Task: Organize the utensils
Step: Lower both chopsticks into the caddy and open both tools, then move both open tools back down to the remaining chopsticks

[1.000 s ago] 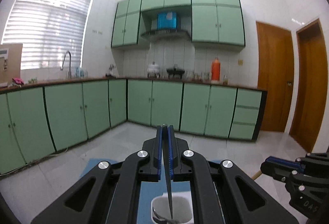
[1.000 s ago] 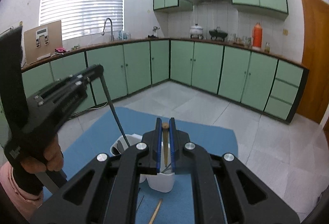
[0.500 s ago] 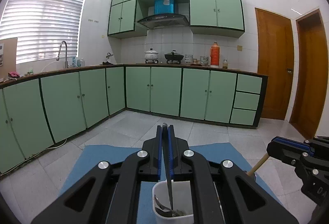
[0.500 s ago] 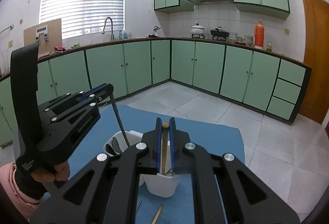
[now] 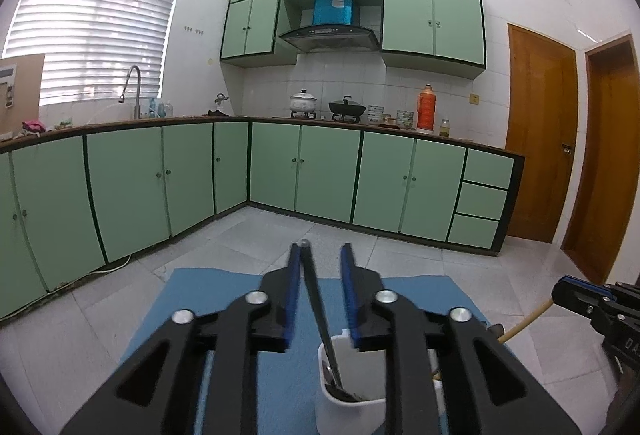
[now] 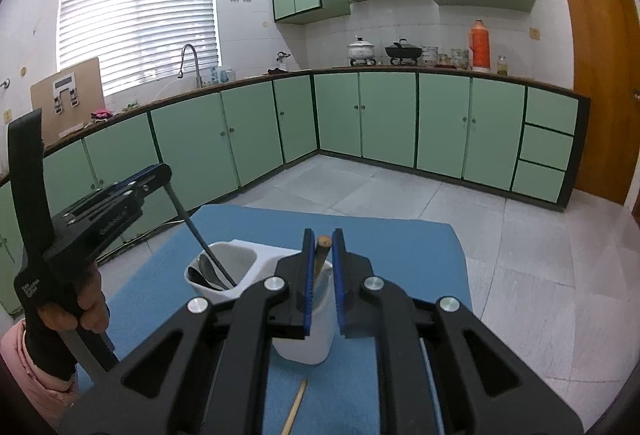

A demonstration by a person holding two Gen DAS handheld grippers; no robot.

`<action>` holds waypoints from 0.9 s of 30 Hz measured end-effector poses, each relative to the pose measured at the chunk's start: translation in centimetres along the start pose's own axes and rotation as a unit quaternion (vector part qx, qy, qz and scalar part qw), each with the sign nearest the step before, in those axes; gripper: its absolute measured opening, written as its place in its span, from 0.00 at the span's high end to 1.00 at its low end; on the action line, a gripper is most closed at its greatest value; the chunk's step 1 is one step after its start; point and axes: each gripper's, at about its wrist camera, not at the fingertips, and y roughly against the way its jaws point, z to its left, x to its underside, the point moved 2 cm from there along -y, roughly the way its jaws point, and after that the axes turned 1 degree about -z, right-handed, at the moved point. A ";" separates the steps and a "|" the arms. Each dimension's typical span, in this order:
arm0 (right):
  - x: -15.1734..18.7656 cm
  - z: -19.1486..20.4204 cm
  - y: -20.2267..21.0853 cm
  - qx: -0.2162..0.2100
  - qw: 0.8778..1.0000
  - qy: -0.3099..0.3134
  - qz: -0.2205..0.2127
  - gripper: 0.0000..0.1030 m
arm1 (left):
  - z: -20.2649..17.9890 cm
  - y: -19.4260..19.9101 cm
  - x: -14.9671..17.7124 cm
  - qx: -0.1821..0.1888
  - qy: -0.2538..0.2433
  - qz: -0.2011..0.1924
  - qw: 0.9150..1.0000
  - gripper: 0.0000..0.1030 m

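Spoon (image 5: 320,309) loose between parted left fingers (image 5: 293,289), inside holder rim (image 5: 352,401).

On my left gripper (image 5: 322,255) I note a matte black linkage frame with triangular cut-outs, four round silver screw heads and blue ribbed pads on the inner finger faces; my right gripper (image 6: 321,240) is built the same. From the right wrist view, the left unit's side carries small white lettering I cannot read. The hand (image 6: 86,309) on its handle shows bare skin and a pink sleeve.
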 end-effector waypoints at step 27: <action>-0.3 -2.1 3.9 0.020 0.997 -0.035 -0.061 0.33 | 1.8 3.0 -1.3 0.006 0.034 -0.024 0.999 0.21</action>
